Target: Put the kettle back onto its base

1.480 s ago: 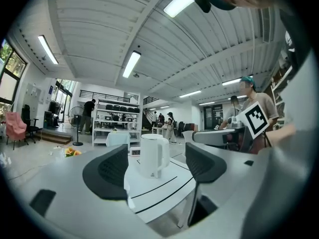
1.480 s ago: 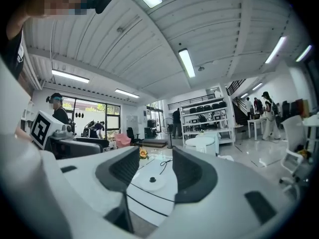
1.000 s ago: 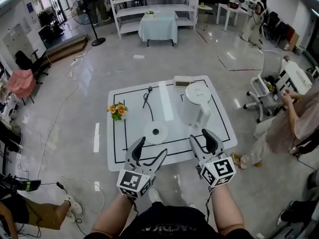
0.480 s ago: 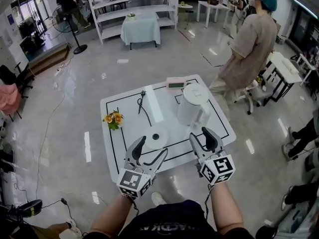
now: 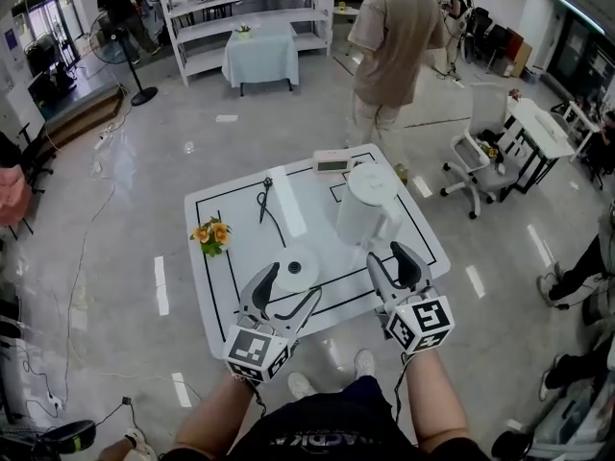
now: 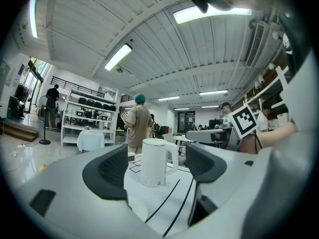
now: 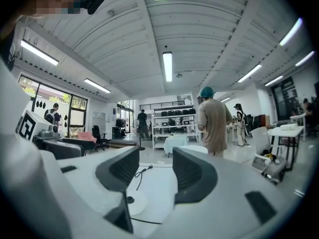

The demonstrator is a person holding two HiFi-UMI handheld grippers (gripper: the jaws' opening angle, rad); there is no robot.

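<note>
A white electric kettle [image 5: 364,208] stands upright on the right half of the white table [image 5: 231,286], off its base. The round white base [image 5: 298,267] lies flat nearer me, left of the kettle, with its black cord [image 5: 265,200] trailing toward the far edge. My left gripper [image 5: 289,290] hovers open just in front of the base, holding nothing. My right gripper [image 5: 392,260] is open and empty just short of the kettle's near side. The left gripper view frames the kettle [image 6: 155,161] between the open jaws; the right gripper view shows the base [image 7: 133,202] low between its jaws.
A small bunch of orange flowers [image 5: 211,233] sits at the table's left edge, and a small flat device [image 5: 333,162] at the far edge. A person in a beige shirt [image 5: 388,41] stands just beyond the table. An office chair [image 5: 473,161] is to the right.
The person in the beige shirt has walked from the table's right side round to behind it. Both grippers stay in about the same place, still open.
</note>
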